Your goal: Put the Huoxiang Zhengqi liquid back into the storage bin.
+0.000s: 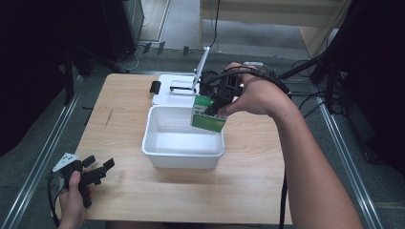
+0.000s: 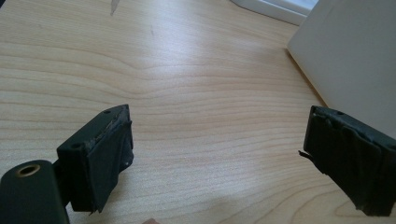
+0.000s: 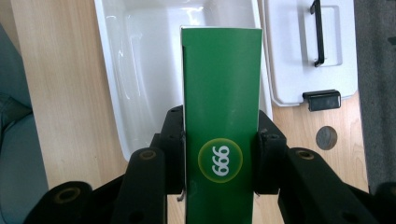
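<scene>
My right gripper (image 1: 217, 102) is shut on a green box (image 1: 207, 115) with a white side panel and hangs it over the far right corner of the white bin (image 1: 165, 155). In the right gripper view the green box (image 3: 220, 116) carries a round "999" mark, and both black pads press its sides above the bin (image 3: 135, 93). My left gripper (image 1: 98, 171) rests low over the table's near left corner, open. In the left gripper view its jaws stand wide apart over bare wood, gripper (image 2: 217, 158), with the bin's white wall (image 2: 350, 60) to the right.
The bin's white lid (image 1: 165, 90) with a black handle and a black latch lies flat behind the bin; the same lid (image 3: 303, 51) appears in the right gripper view. A white rod (image 1: 201, 64) leans up from the lid. The wooden table (image 1: 248, 186) has open room in front.
</scene>
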Available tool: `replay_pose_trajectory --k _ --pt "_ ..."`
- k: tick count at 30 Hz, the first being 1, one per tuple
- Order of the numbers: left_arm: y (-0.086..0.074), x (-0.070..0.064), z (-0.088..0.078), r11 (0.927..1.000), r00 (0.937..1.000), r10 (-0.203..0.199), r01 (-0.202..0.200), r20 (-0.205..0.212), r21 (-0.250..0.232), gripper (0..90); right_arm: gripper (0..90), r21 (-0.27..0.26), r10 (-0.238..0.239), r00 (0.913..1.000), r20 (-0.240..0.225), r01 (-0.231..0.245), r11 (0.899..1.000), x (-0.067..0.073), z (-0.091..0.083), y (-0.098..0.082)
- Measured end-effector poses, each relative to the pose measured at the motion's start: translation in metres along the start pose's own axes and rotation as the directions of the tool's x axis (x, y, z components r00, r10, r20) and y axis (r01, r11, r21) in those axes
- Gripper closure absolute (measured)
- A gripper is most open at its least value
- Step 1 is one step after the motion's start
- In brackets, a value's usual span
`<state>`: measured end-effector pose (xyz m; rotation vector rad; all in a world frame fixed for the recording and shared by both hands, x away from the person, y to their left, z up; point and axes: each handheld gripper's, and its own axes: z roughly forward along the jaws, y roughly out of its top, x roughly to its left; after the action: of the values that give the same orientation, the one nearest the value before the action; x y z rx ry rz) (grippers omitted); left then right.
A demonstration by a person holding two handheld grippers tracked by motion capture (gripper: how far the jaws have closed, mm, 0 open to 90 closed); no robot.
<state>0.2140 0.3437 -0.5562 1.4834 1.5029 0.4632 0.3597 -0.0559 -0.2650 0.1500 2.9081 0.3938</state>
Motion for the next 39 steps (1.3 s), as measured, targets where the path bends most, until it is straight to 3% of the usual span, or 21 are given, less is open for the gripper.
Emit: replay_pose_trajectory --k 8,14,15,16,24,27,29,39 --pt "0.000 0.000 0.000 1.0000 1.0000 -0.002 0.002 0.000 -0.002 9.1 64.3 -0.003 -0.048 0.9986 -0.023 0.048 0.999 -0.002 0.015 0.000" --pt "0.000 0.000 0.000 1.0000 1.0000 -0.002 0.002 0.000 -0.002 9.1 64.3 0.019 -0.052 0.9980 -0.035 0.052 0.998 -0.004 0.029 -0.003" --pt "0.000 0.000 0.000 1.0000 1.0000 -0.001 0.001 0.000 -0.001 9.1 64.3 0.032 -0.035 0.9987 -0.037 0.036 0.999 -0.002 0.030 -0.004" --pt "0.000 0.000 0.000 1.0000 1.0000 -0.001 0.001 0.000 -0.001 9.1 64.3 0.017 -0.054 0.9978 -0.038 0.055 0.998 -0.003 0.032 -0.004" --pt "0.000 0.000 0.000 1.0000 1.0000 -0.004 0.004 0.001 -0.003 9.1 64.3 0.032 -0.089 0.9944 -0.057 0.091 0.995 -0.003 0.050 -0.005" --pt "0.000 0.000 0.000 1.0000 1.0000 -0.004 0.004 0.003 -0.003 9.1 64.3 0.047 -0.077 0.9951 -0.061 0.080 0.996 -0.002 0.053 -0.005" --pt "0.000 0.000 0.000 1.0000 1.0000 0.001 -0.001 0.003 -0.001 9.1 64.3 0.041 -0.101 0.9930 -0.062 0.103 0.994 -0.003 0.058 -0.004" --pt "0.000 0.000 0.000 1.0000 1.0000 -0.002 0.002 0.003 -0.001 9.1 64.3 0.063 -0.088 0.9923 -0.087 0.094 0.994 -0.004 0.079 -0.007"
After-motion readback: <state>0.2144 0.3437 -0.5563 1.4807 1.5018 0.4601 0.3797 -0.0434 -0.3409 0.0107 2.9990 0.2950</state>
